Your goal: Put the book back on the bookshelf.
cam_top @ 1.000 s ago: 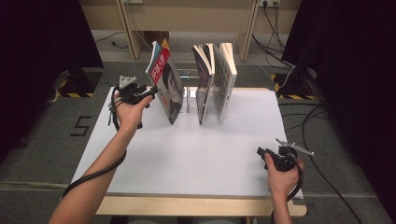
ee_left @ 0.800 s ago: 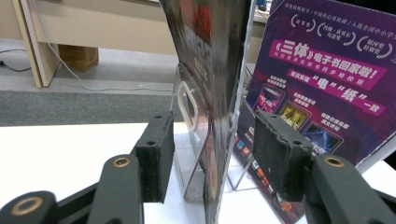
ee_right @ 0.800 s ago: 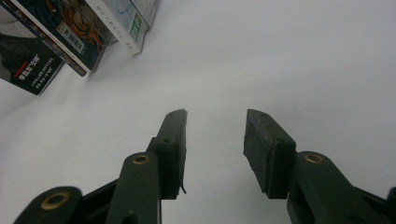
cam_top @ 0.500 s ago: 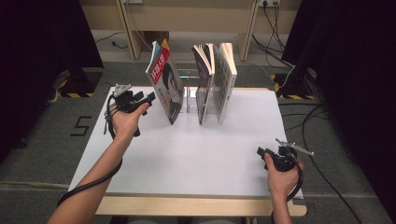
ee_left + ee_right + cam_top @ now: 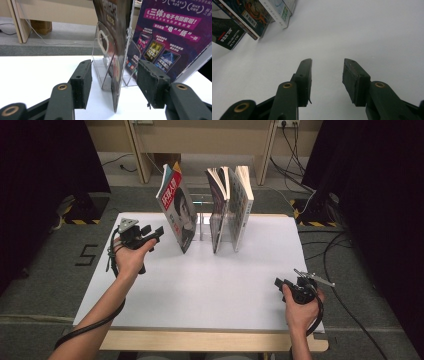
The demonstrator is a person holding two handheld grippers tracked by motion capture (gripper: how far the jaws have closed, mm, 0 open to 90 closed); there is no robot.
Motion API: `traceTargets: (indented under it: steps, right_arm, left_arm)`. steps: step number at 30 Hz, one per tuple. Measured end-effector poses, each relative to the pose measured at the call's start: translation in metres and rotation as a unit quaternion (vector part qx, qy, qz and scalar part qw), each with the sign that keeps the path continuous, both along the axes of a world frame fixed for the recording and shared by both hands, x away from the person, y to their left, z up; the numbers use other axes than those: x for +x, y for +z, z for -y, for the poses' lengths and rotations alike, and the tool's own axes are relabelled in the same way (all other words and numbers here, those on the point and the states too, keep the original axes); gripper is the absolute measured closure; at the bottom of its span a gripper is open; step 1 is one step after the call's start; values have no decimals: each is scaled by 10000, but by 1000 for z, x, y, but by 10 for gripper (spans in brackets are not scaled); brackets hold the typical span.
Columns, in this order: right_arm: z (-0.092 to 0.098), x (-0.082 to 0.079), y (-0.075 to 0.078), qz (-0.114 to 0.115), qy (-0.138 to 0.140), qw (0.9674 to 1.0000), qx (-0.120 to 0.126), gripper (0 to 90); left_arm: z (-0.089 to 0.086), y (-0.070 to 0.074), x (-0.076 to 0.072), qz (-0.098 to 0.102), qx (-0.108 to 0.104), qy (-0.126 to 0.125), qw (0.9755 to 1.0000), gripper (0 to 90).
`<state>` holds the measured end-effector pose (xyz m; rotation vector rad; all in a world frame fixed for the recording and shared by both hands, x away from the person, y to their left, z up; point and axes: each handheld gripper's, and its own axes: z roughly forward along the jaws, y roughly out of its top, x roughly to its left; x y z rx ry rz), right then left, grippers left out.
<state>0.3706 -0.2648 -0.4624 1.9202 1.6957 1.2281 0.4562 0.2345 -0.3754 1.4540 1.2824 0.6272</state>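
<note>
Glossy, the leaning magazine [image 5: 176, 212] stood free beside the left gripper [image 5: 156, 234], whose jaws had just been opening; the right gripper [image 5: 280, 283] gaped empty.

High view sits up above the near edge, looking forward and down over the whole white table [image 5: 200, 290]. Left gripper view is low and super close to the leaning magazine [image 5: 117, 50] at far left. Right gripper view looks across bare tabletop from near right; both catch the standing books [image 5: 254, 15].

thin red-and-white magazine [image 5: 177, 210], face on cover, on its bottom edge, leaning against left side of clear stand [image 5: 206, 222].
</note>
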Motion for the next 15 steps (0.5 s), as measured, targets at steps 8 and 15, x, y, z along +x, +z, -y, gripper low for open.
traceTargets:
  steps: [8, 15]
  right_arm:
    - [0, 0, 0, 7, 30, 10000, -63, 594]
    - [-2, 0, 1, 6, 39, 10000, -26, 594]
  left_arm:
    - [-7, -9, -7, -107, 2, -23, 9999, 452]
    - [-15, -13, -20, -117, 50, -21, 9999, 450]
